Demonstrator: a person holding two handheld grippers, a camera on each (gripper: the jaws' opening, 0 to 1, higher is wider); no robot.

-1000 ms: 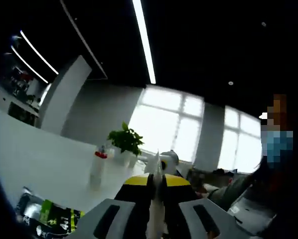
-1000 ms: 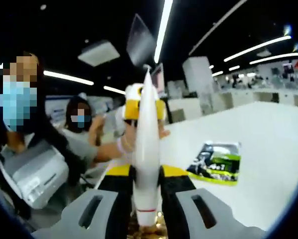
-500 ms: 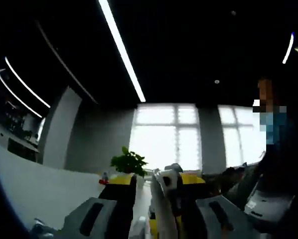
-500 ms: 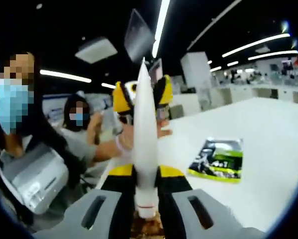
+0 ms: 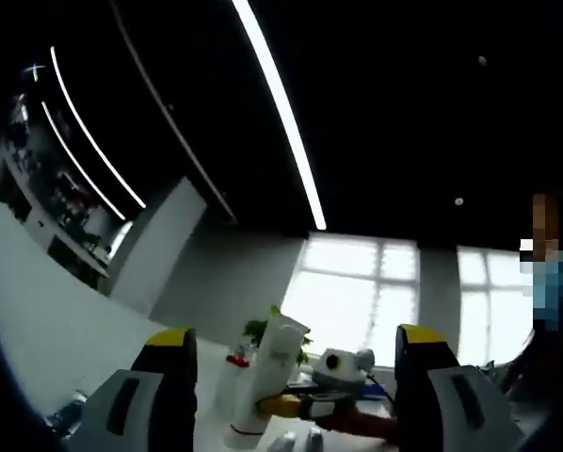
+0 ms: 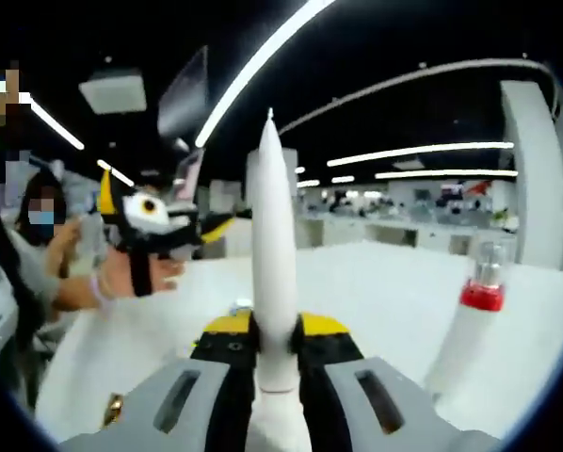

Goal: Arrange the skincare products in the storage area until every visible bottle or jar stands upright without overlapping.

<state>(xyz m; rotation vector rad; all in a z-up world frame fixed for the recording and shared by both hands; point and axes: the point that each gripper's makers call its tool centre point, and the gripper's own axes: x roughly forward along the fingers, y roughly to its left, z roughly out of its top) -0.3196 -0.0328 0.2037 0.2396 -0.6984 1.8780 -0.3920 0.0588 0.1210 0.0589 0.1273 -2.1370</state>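
Observation:
A white squeeze tube (image 6: 270, 254) stands on end between the yellow-tipped jaws of my right gripper (image 6: 277, 330), which is shut on its lower part. In the left gripper view the same tube (image 5: 274, 372) stands upright over the table, with the right gripper (image 5: 296, 407) clamped on it low down. My left gripper (image 5: 296, 334) is wide open, its jaws far apart on either side of the tube and touching nothing. From the right gripper view the left gripper (image 6: 154, 221) is off to the left, held by a hand. A white bottle with a red collar (image 6: 474, 320) stands upright at the right.
The white table (image 6: 385, 282) stretches away behind the tube. The red-collared bottle (image 5: 231, 377) and a green potted plant (image 5: 261, 331) sit just behind the tube. People stand at the left edge of the right gripper view.
My left gripper has opened wide, let go of the tube's top and drawn away to the side. The right gripper still grips the tube and has swung toward the red-collared bottle.

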